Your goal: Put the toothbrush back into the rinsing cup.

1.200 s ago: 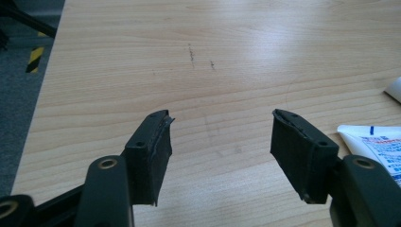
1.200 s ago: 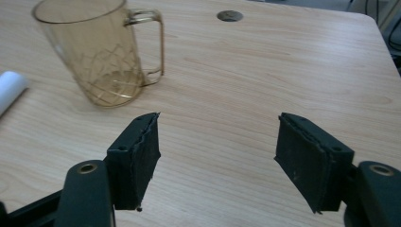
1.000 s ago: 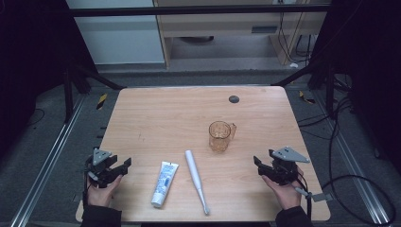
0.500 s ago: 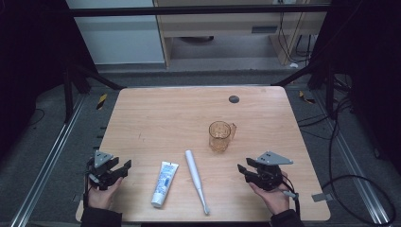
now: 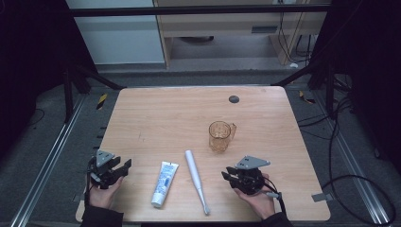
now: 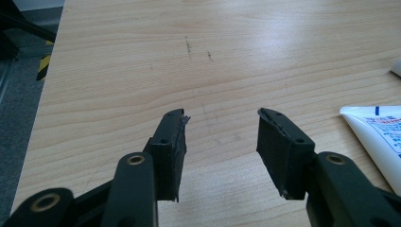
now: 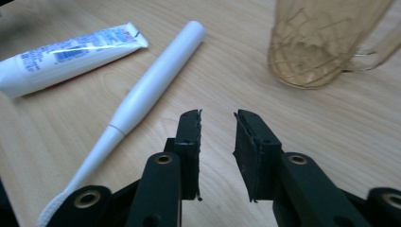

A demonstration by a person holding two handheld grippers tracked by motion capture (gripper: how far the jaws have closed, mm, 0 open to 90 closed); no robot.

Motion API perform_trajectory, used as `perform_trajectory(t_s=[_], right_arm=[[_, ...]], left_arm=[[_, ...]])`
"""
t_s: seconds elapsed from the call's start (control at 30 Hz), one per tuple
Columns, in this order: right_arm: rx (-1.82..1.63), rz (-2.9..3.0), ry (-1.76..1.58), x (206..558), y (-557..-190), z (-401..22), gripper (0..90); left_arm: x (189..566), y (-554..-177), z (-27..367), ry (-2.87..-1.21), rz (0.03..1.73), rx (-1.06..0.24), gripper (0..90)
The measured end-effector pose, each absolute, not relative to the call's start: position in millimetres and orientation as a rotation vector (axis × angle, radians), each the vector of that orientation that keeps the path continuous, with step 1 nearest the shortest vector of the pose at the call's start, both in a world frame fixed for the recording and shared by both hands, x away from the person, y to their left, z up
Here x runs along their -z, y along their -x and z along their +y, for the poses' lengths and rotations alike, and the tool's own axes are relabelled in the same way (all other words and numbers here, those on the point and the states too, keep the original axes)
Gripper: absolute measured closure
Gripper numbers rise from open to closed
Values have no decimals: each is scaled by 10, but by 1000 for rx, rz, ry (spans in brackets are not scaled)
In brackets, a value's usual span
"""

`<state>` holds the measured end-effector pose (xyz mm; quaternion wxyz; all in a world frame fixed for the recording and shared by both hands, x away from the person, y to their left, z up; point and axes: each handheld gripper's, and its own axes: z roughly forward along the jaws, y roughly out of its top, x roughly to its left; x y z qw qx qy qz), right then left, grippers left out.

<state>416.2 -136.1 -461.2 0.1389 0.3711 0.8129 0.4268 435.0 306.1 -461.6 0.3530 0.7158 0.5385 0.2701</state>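
Currently the right tongs (image 5: 235, 177) sit low over the bench (image 5: 156, 118), just right of the toothbrush (image 5: 196, 178) and nearest to it; treat the toothbrush as the work item. It lies flat on the bench between the tube (image 5: 163, 183) and the right tongs, its thick white handle toward the far side and its thin neck and bristle head toward the person. The cup (image 5: 220, 136) stands upright beyond it, apart from it.

Tongs state: the right tongs have just been closing; the jaws are a narrow gap apart with nothing between them. The left tongs (image 5: 122, 166) have also just been closing; their jaws are apart, wider than the right pair, over bare wood left of the tube, holding nothing.

Handling, judged from appearance:
- Weight: light; a plain pinch should carry it
- Stiffness: the handle is probably rigid plastic; the neck is thinner and likely flexes
- Surface: smooth and round, so it may roll or slip under the pads
- Fragility: low, but avoid crushing the bristles

Grip point: take the handle (image 7: 156, 82) at its thick middle, jaws across its width. The jaws must first be reopened wider than the handle. Avoid the neck; a grip there would likely let the heavy end swing down
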Motion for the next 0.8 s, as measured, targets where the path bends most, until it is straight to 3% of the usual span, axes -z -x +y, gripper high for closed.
perform_trajectory(t_s=[0.8], right_arm=[[-1181,2566,-957,4872,-4096,-818,847]], left_arm=[[4645,-4380,3013,-1906,1367,-686,549]])
